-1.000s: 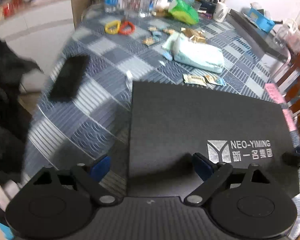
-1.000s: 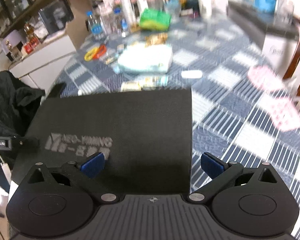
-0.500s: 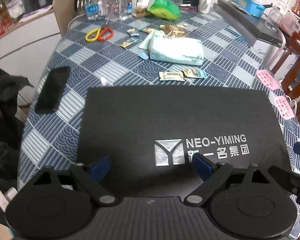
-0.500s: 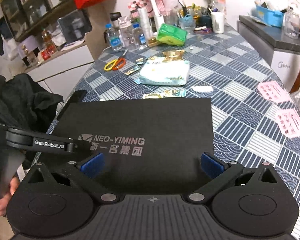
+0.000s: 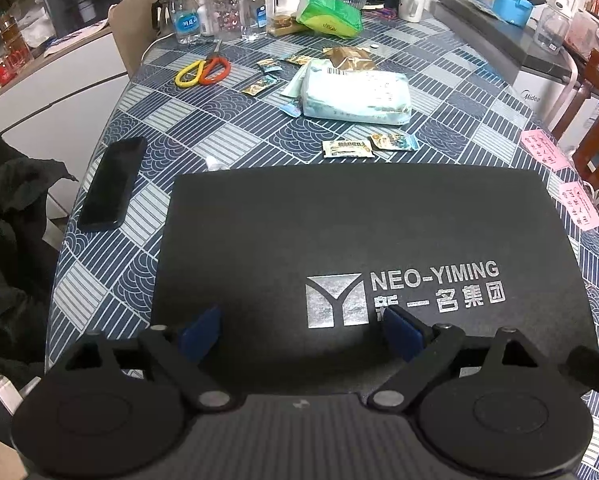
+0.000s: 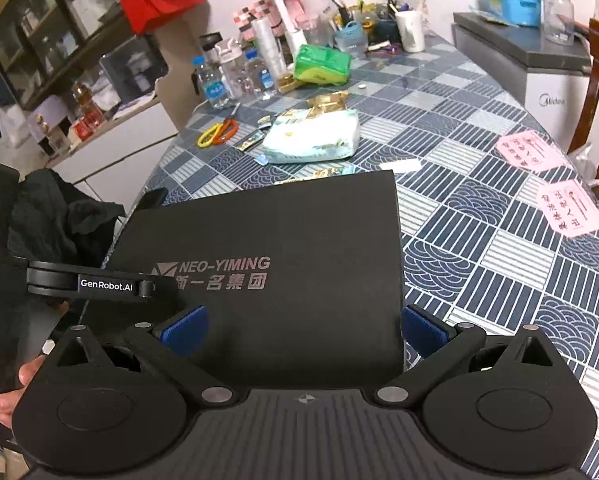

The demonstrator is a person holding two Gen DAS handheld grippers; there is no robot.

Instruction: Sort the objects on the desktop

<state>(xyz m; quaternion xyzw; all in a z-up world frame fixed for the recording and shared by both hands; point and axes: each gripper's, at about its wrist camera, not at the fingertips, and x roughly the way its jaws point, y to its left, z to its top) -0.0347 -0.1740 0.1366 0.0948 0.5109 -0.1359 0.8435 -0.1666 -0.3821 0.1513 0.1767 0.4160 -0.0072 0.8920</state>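
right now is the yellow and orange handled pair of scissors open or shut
Shut, as far as shows: the yellow and orange handled scissors lie flat on the blue patterned tablecloth, handle loops side by side, blades together.

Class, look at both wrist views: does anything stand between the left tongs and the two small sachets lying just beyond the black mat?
Only the black mat lies flat between the left tongs and the two sachets. Nothing upright blocks that path. The tissue pack sits beyond the sachets, and the phone lies off to the left side.

The black box (image 5: 363, 248) lid reads "NEO-YIMING" above Chinese characters, the left gripper (image 6: 111, 285) arm reads "GenRobot.AI", and the white appliance (image 6: 555, 92) reads "Midea".
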